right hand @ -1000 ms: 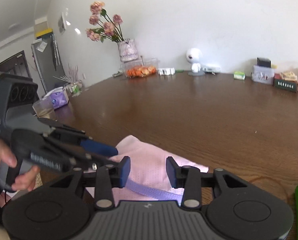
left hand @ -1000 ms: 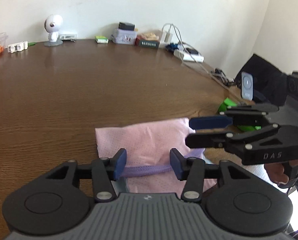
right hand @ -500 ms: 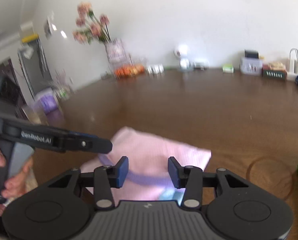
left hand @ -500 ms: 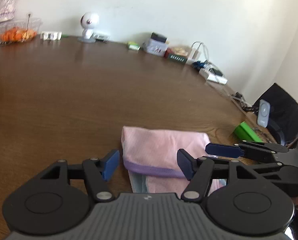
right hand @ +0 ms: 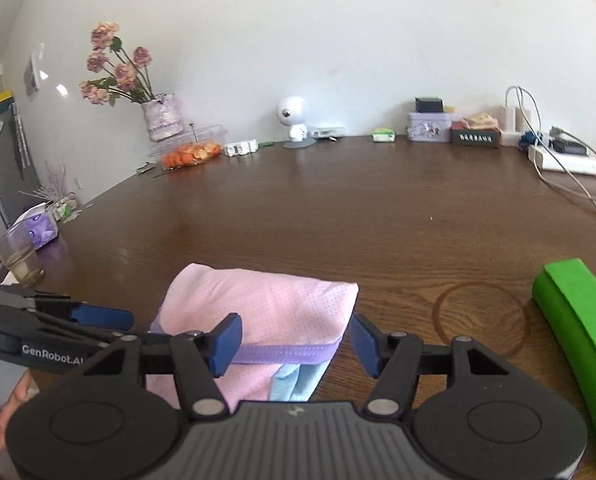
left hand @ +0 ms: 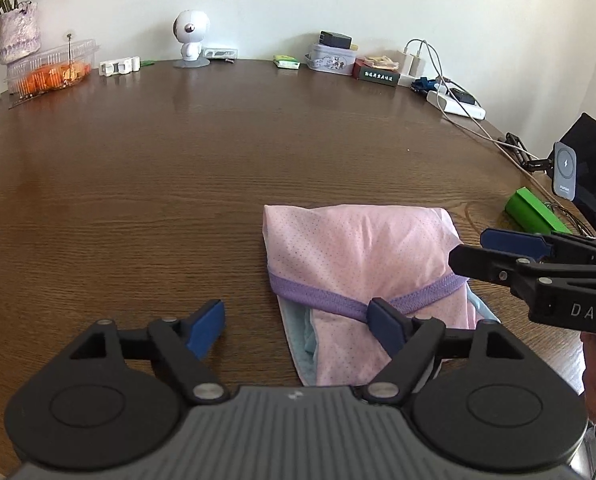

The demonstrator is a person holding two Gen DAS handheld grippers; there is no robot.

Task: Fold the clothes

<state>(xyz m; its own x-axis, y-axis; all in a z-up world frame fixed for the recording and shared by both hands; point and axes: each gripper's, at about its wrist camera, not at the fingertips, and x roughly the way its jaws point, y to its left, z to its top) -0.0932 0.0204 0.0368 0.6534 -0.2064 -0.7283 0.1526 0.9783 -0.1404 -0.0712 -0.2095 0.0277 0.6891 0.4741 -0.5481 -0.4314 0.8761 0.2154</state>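
A folded pink garment (left hand: pixel 361 252) with a purple waistband and a light blue inner layer lies on the brown table (left hand: pixel 178 168). It also shows in the right wrist view (right hand: pixel 266 308). My left gripper (left hand: pixel 298 326) is open and empty above the garment's near left edge. My right gripper (right hand: pixel 296 342) is open and empty over the near edge of the garment. The right gripper shows at the right of the left wrist view (left hand: pixel 497 252), beside the garment. The left gripper shows at the left of the right wrist view (right hand: pixel 78 320).
A green box (right hand: pixel 577 320) lies at the right table edge. Along the far edge stand a flower vase (right hand: pixel 162 120), a clear fruit box (right hand: pixel 188 152), a white robot figure (right hand: pixel 294 120), tins, a power strip (right hand: pixel 561 160) with cables. A glass (right hand: pixel 18 260) stands far left.
Both grippers have opened wider and pulled back from the garment, letting it go. The garment now lies folded and flat on the table.
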